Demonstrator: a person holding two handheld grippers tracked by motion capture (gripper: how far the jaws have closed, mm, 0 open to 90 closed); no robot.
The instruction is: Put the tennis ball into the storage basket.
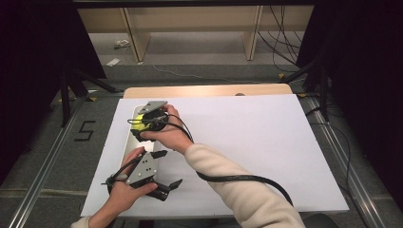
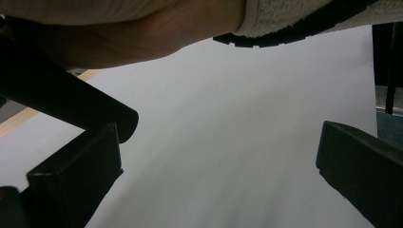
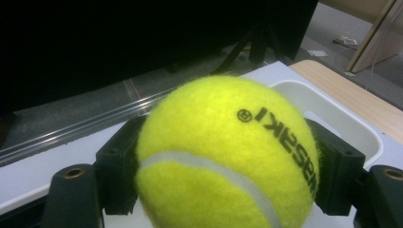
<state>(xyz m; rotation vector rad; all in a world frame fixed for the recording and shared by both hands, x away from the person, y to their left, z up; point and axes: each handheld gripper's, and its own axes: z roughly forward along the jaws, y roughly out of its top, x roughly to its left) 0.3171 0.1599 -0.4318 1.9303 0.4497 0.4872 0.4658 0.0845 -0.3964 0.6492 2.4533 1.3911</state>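
Clearly fuzzy yellow tennis ball (image 3: 223, 156) — white seam, black lettering — right claw (image 3: 228, 166) clamps it

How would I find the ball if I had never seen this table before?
Start at the big white sheet covering the table and go to its left side, where a long white tray lies. Over that tray, the right hand-held gripper is shut on the tennis ball. It is the only bright yellow, fuzzy thing there, with a white seam and black lettering.
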